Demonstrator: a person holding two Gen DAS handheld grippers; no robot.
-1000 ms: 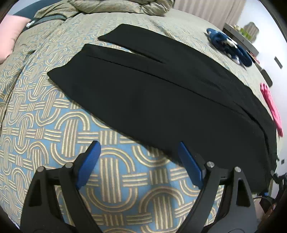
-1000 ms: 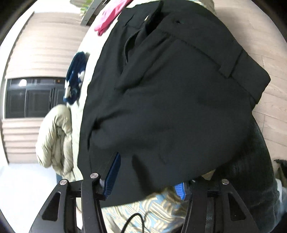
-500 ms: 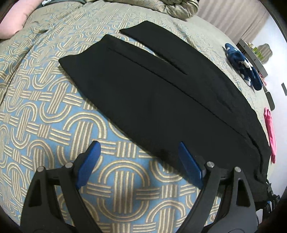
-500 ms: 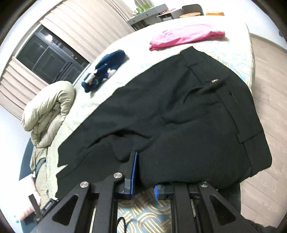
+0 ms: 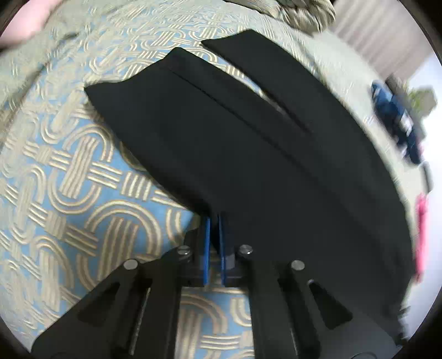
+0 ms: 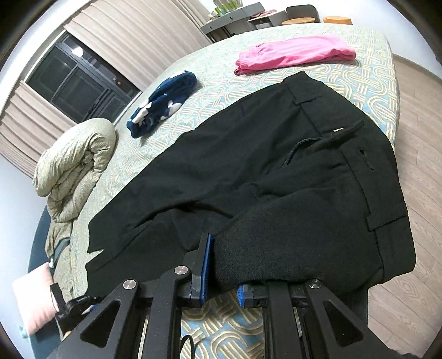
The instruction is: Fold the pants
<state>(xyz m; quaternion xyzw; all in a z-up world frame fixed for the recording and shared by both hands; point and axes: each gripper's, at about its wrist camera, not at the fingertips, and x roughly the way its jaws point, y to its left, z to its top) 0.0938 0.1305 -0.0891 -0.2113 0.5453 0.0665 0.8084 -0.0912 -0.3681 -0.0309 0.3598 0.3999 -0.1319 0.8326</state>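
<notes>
Patterned in blue with looping gold bands, the bedspread [image 6: 367, 91] covers a wide bed in a bedroom with pleated beige curtains [image 6: 143, 30] and a dark window [image 6: 74, 82], and on it we see the long black dress pants [image 6: 248, 165] spread nearly the length of the mattress, the waistband lying at the bed's edge beside the wooden floor [image 6: 420, 154] and the two legs running toward the rumpled olive quilt [image 6: 74, 171]. We see our left gripper [image 5: 214, 221] with its blue pads [image 5: 205, 248] pressed close together on the near edge of one trouser leg [image 5: 193, 124], a thin fold of black cloth caught between them, though that view is blurred. Our right gripper [image 6: 223, 265] pinches a thick bunch of the black fabric near the seat of the pants, its jaws held apart by the wad and lifting it off the bedspread. Beyond the pants lie a crumpled navy garment with white patches [image 6: 163, 105] and a folded pink garment [image 6: 295, 52], both well apart from the black cloth. At the far end of the room stands a grey cabinet [image 6: 232, 19].
</notes>
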